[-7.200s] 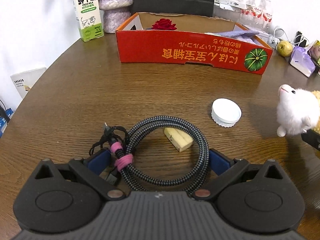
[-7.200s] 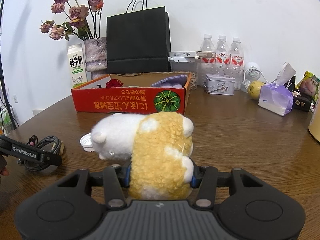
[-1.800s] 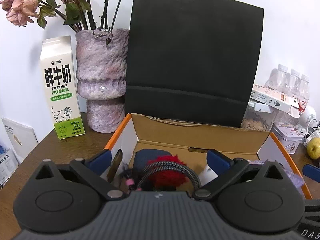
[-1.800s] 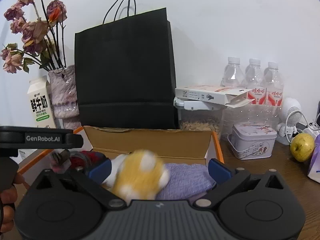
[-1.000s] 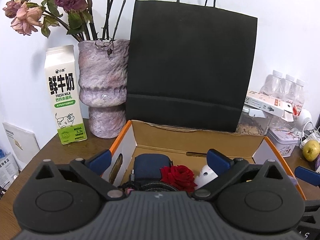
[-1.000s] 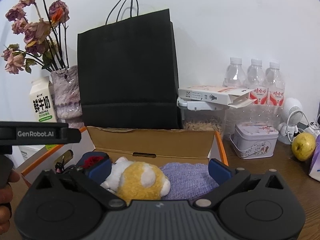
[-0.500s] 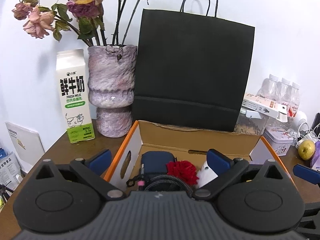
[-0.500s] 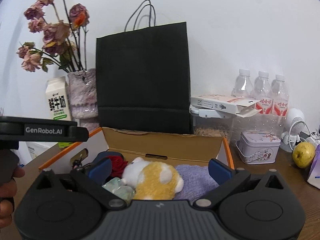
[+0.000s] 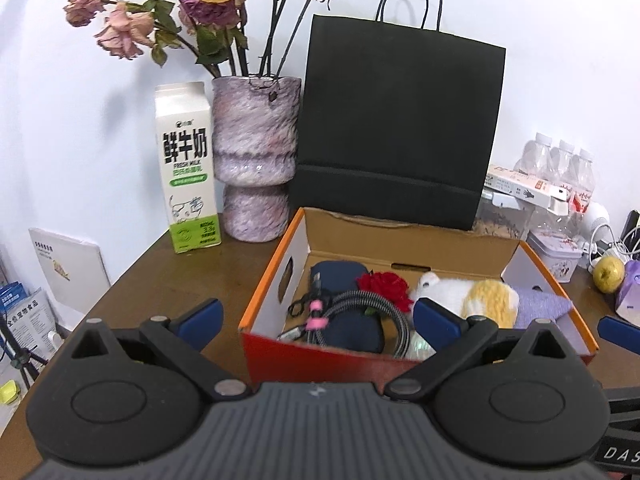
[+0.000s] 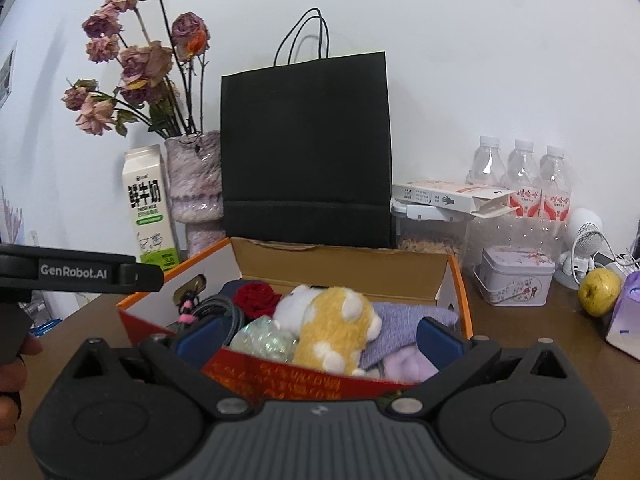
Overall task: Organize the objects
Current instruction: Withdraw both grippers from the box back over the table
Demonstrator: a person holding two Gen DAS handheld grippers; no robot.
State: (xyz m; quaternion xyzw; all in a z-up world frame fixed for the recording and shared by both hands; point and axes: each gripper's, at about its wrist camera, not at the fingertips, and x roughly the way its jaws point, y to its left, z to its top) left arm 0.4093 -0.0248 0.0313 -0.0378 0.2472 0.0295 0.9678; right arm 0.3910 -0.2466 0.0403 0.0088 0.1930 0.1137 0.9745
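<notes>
A red and orange cardboard box [image 9: 272,280] [image 10: 456,276] stands on the brown table. Inside lie a coiled braided cable [image 9: 360,304] [image 10: 216,306], a red rose [image 9: 384,284] [image 10: 256,298], a dark blue pouch [image 9: 336,276], a white and yellow plush toy [image 9: 472,298] [image 10: 332,320], a purple cloth [image 9: 536,308] [image 10: 404,320] and an iridescent ball [image 10: 264,338]. My left gripper [image 9: 316,316] is open and empty, held in front of the box. My right gripper [image 10: 318,332] is open and empty too, just before the box's front wall.
Behind the box stand a black paper bag [image 9: 396,132], a mottled vase [image 9: 256,160] of dried roses and a milk carton [image 9: 186,168]. To the right are water bottles [image 10: 520,184], a tin [image 10: 516,278], a yellow-green fruit [image 10: 600,292] and a tissue pack [image 10: 624,320].
Both grippers have drawn back and risen from the box, empty. The cable and the plush toy, carried earlier, now lie inside the box.
</notes>
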